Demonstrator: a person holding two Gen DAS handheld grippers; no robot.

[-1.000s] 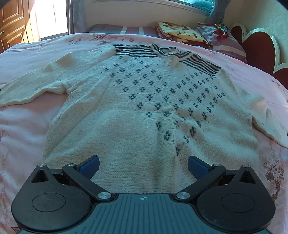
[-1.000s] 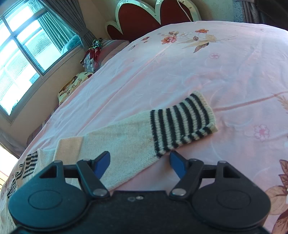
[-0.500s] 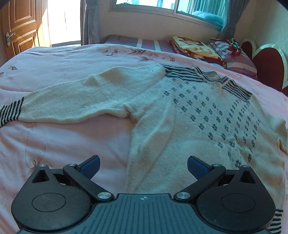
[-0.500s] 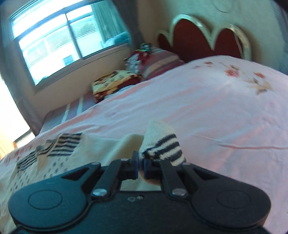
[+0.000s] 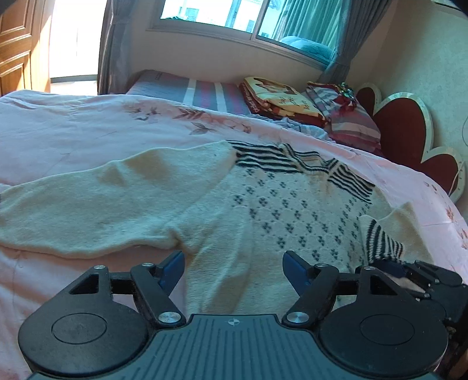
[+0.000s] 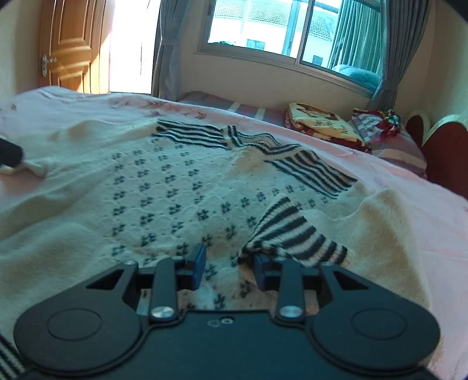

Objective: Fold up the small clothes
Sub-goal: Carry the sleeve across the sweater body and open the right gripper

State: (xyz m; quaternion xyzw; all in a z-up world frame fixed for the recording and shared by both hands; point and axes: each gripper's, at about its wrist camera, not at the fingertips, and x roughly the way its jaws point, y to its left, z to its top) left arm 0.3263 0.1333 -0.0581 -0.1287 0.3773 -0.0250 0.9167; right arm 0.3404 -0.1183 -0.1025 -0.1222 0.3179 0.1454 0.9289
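This was a bedroom in a home. A wide bed (image 5: 73,131) under a pink floral sheet filled most of both views, with a red scalloped headboard (image 5: 409,137) at its head end. Folded blankets (image 6: 318,119) and a striped pillow (image 5: 351,125) lay along the bed's far edge beneath a sliding window (image 6: 263,26) hung with grey curtains (image 6: 392,49). A panelled wooden door (image 6: 70,43) stood at the left, beside bright daylight.
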